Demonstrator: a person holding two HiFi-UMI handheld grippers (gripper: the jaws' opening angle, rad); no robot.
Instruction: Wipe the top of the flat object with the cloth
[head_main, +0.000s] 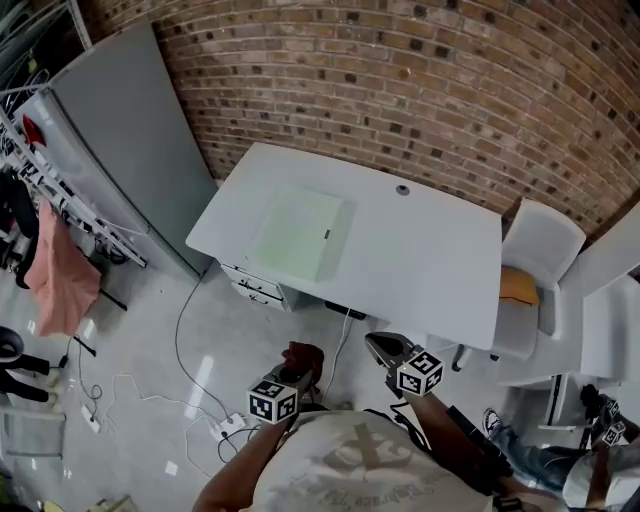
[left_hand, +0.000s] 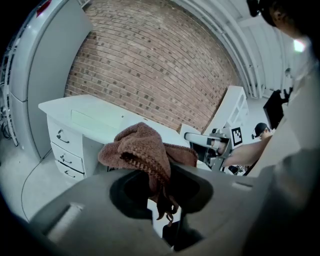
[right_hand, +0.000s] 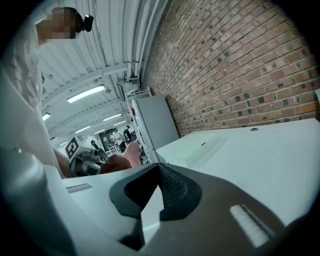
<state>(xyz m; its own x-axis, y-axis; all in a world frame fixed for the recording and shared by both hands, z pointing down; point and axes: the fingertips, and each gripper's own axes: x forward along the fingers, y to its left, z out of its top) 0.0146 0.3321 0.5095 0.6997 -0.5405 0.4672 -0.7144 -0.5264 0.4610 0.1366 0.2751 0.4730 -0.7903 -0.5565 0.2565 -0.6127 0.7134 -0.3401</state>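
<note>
Both grippers hang short of the counter (head_main: 430, 270). The left gripper (head_main: 298, 370) clamps the cloth (left_hand: 137, 147); the right gripper (head_main: 380, 347) is closed and empty. The pad (head_main: 297, 235) lies ahead on the counter's left half, nearer the left gripper.

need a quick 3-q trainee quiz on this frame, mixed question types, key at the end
1. Which claw grips the brown cloth?
2. True or false: the cloth is resting on the pale green flat object that lies on the white desk.
3. The right claw is: A) open and empty; B) shut with nothing in it; C) shut on the cloth.
Key: 1. the left claw; 2. false, both claws are held short of the desk; 3. B.
</note>
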